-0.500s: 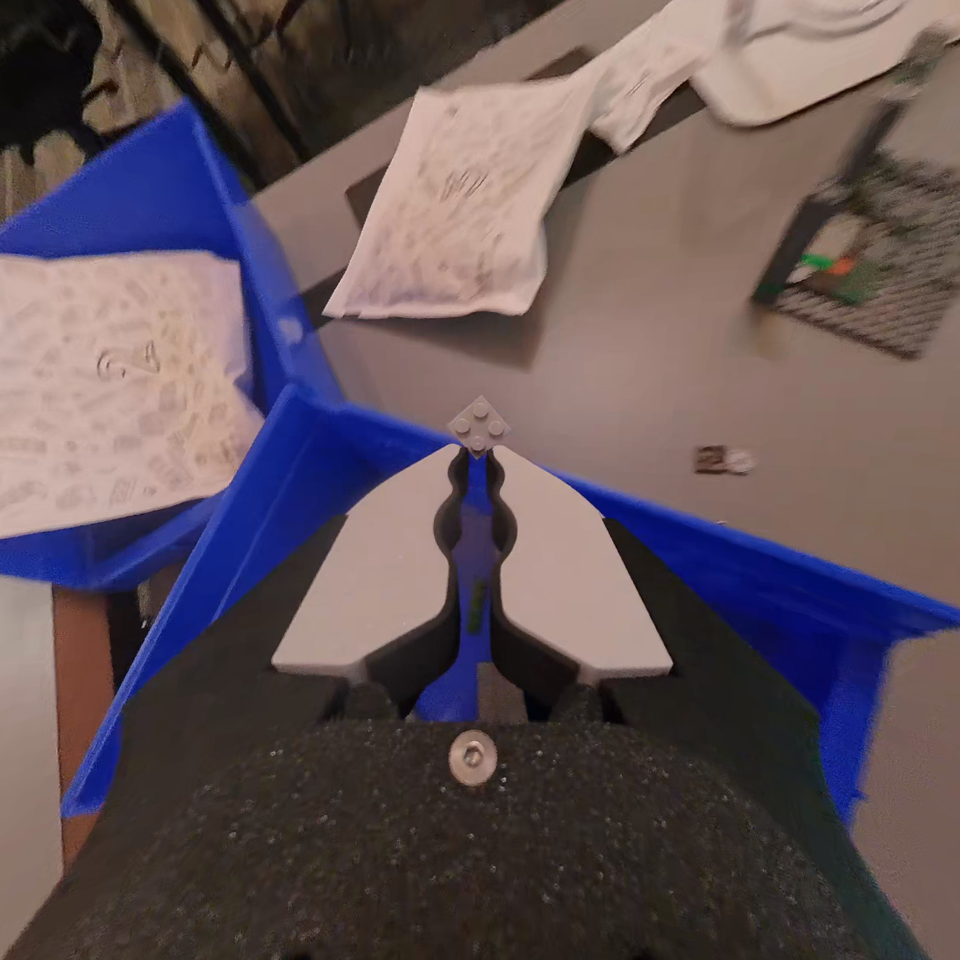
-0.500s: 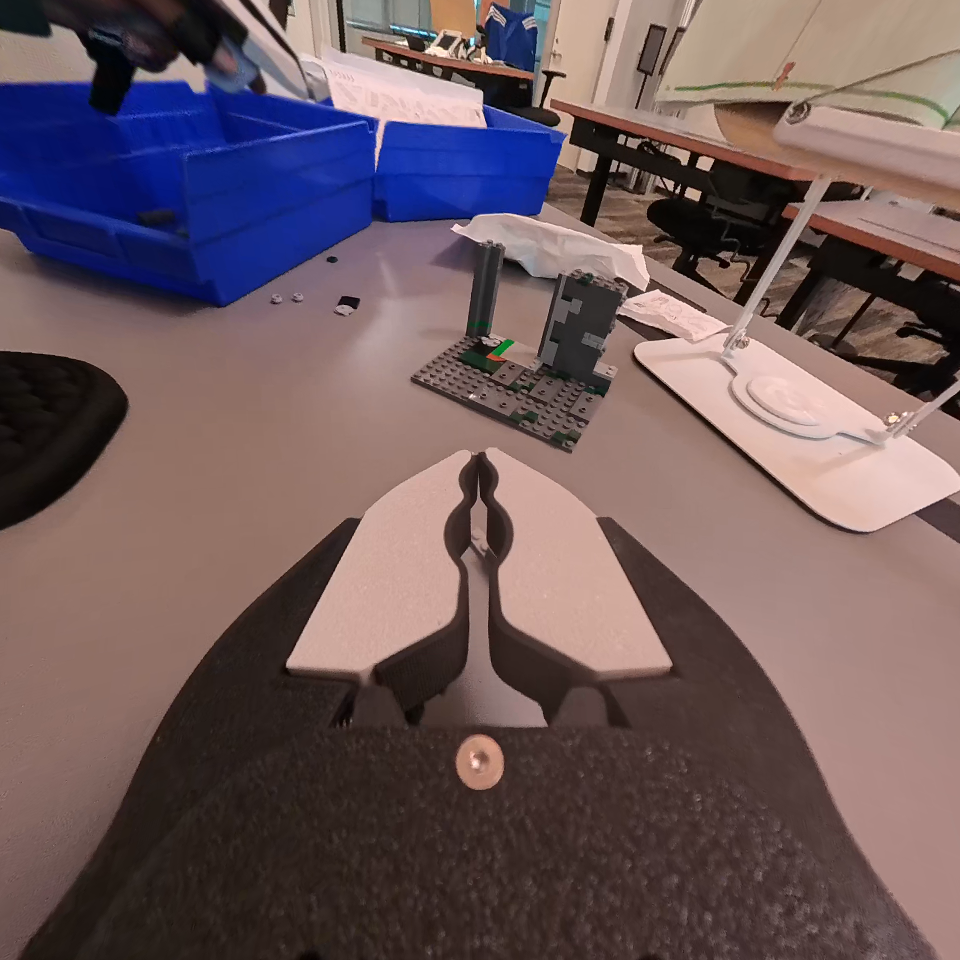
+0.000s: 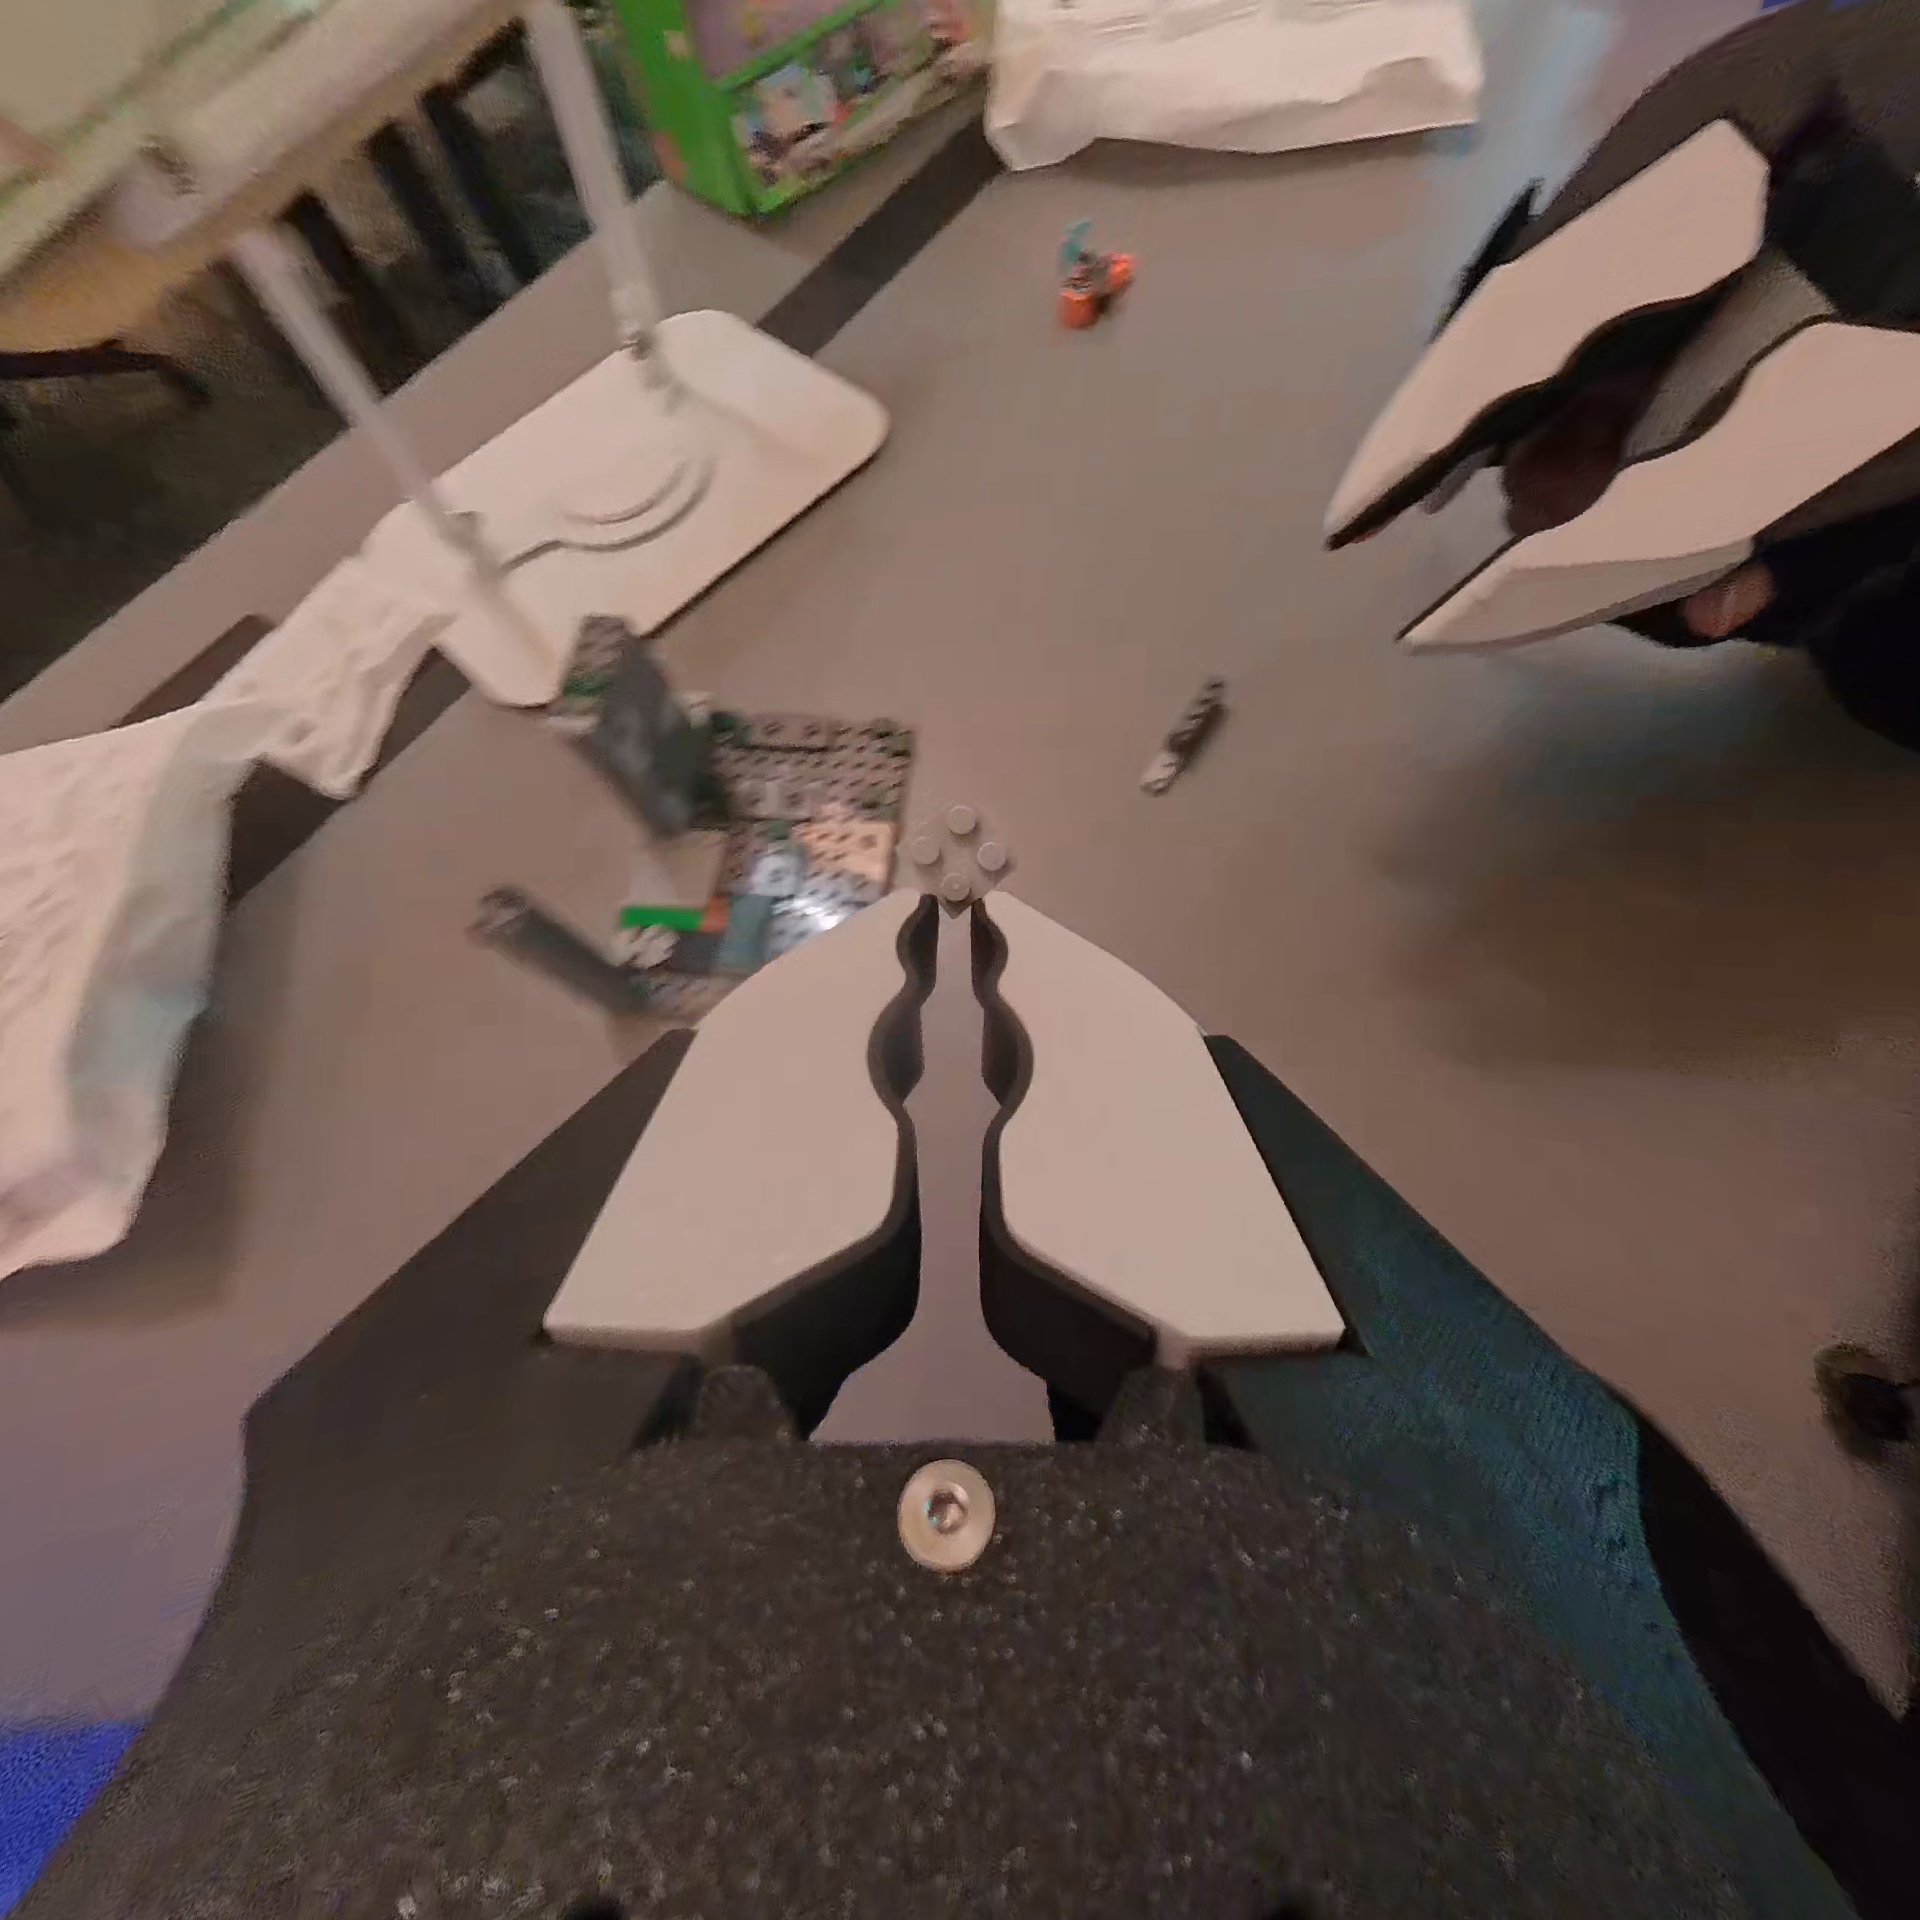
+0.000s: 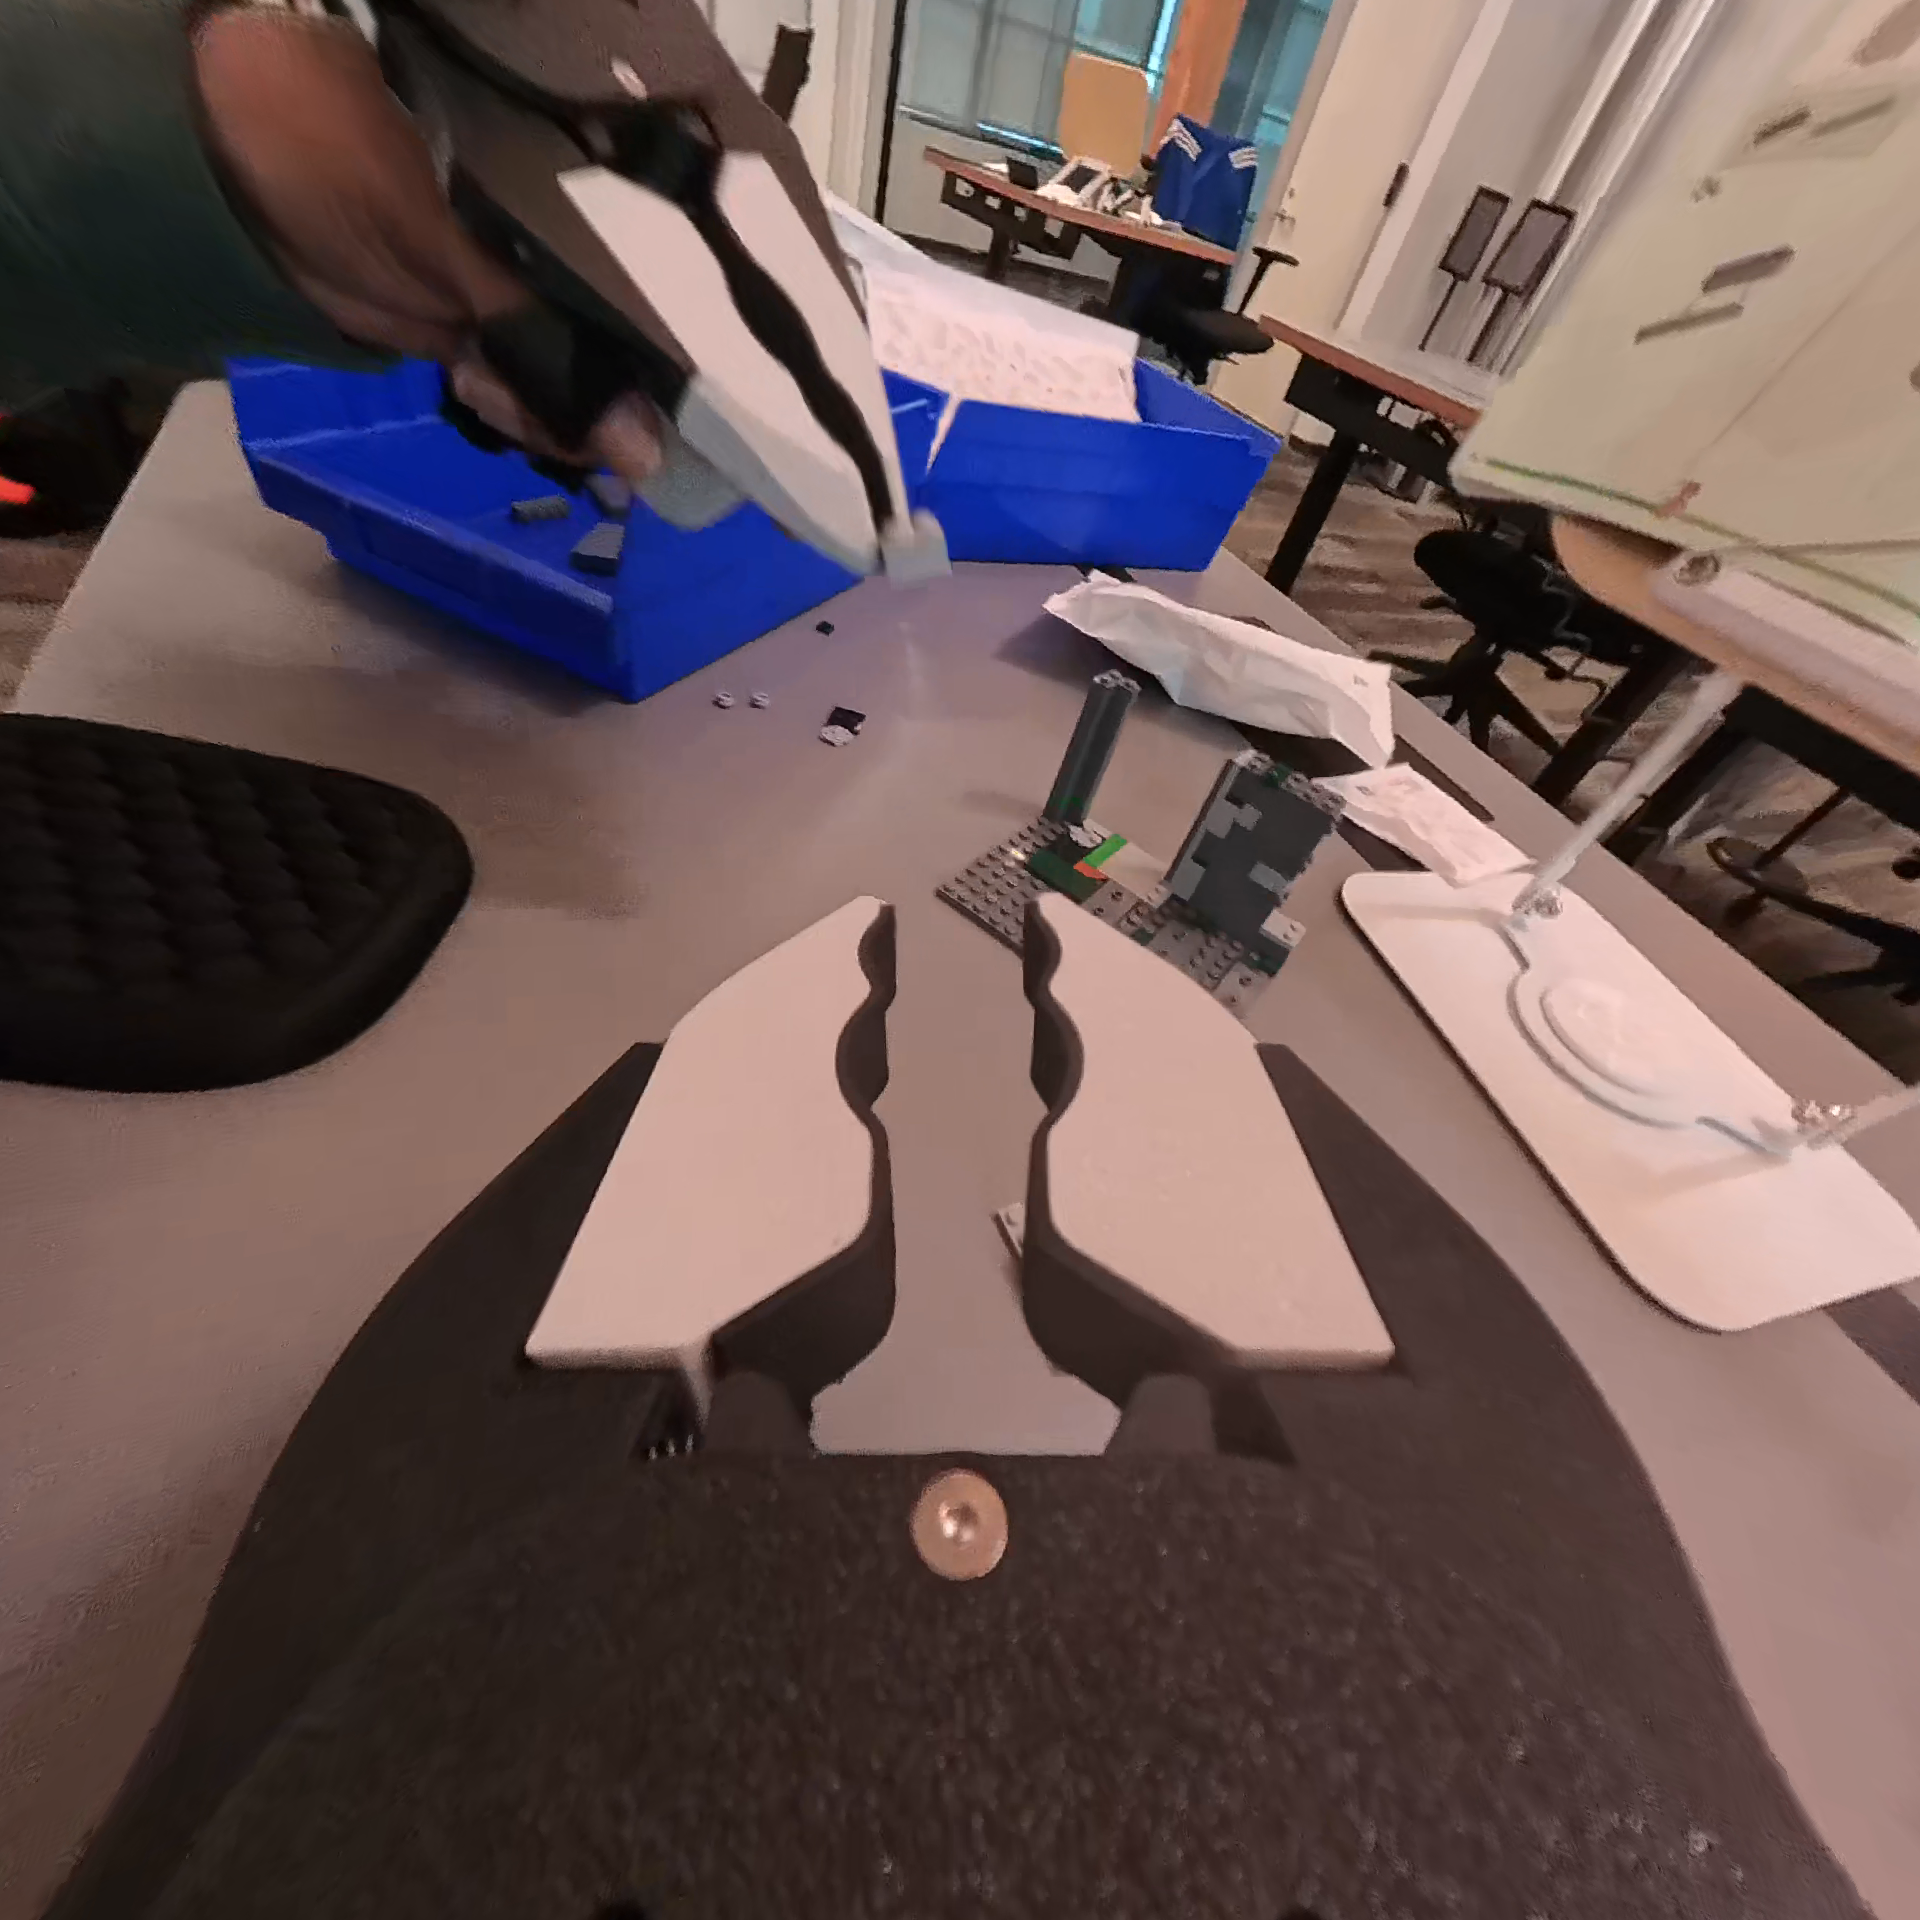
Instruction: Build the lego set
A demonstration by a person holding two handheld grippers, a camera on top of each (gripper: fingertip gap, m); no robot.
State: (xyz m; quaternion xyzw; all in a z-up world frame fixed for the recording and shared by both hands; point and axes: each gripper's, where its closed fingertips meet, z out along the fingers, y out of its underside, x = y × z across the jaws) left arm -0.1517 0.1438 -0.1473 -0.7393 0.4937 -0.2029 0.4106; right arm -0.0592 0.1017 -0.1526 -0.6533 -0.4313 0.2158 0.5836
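Note:
My left gripper (image 3: 948, 906) is shut on a small grey square plate (image 3: 961, 850) by one corner and holds it above the table, just right of the build. The build is a dark grey baseplate (image 3: 831, 753) with a grey wall, a dark pillar and green and orange pieces. In the right wrist view the left gripper (image 4: 881, 540) hangs at upper left with the plate (image 4: 916, 549), in front of the blue bins. My right gripper (image 4: 961, 920) is open and empty, low over the table, pointing at the build (image 4: 1236, 862). It also shows in the left wrist view (image 3: 1382, 587).
Two blue bins (image 4: 665, 613) stand at the back left, one holding loose pieces. A black mesh pad (image 4: 156, 904) lies left. A white stand base (image 4: 1621, 1101) lies right of the build and a white bag (image 4: 1226, 655) behind it. Small loose pieces (image 4: 842, 722) lie near the bins. Left tips and right tips are each some 20 centimeters from the dark grey baseplate (image 3: 831, 753).
My left gripper has carried the grey plate from over the blue bin to the table beside the build. My right gripper has opened.

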